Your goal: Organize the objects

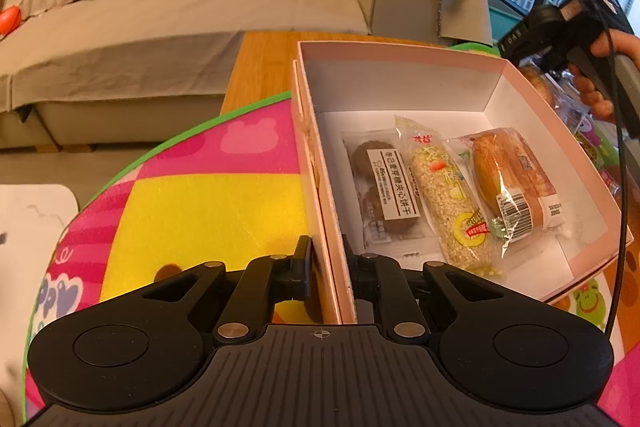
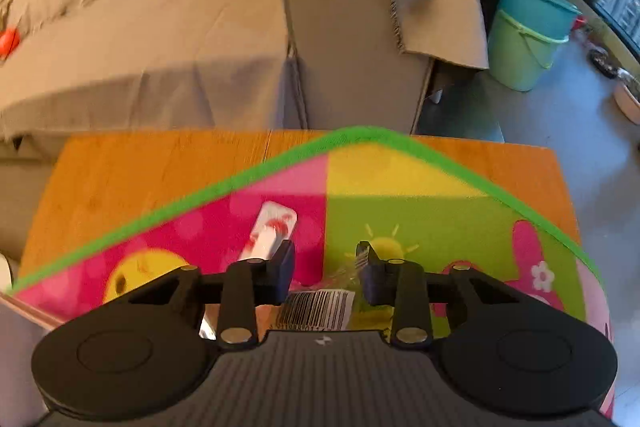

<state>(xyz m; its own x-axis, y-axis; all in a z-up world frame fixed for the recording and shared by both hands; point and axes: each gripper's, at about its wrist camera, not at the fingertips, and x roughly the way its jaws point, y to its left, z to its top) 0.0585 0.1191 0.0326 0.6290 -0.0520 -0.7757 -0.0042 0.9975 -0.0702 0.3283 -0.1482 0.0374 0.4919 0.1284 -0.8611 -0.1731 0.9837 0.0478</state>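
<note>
A pink cardboard box (image 1: 400, 67) with a white inside stands on the colourful play mat (image 1: 192, 203). Three wrapped snacks lie in it: a cookie pack (image 1: 384, 187), a rice bar (image 1: 448, 203) and a bread roll (image 1: 516, 179). My left gripper (image 1: 328, 267) is shut on the box's left wall, one finger outside and one inside. My right gripper (image 2: 326, 269) is open over the mat, above a clear wrapped snack with a barcode (image 2: 316, 307). A white and red packet (image 2: 268, 235) lies by its left finger. The right gripper also shows in the left wrist view (image 1: 560, 27), beyond the box.
The mat (image 2: 420, 219) lies on a wooden table (image 2: 120, 179). A sofa under a tan cover (image 1: 200, 7) stands behind the table. Green and teal buckets (image 2: 528, 35) stand on the floor at the right. More wrapped snacks (image 1: 560, 95) lie right of the box.
</note>
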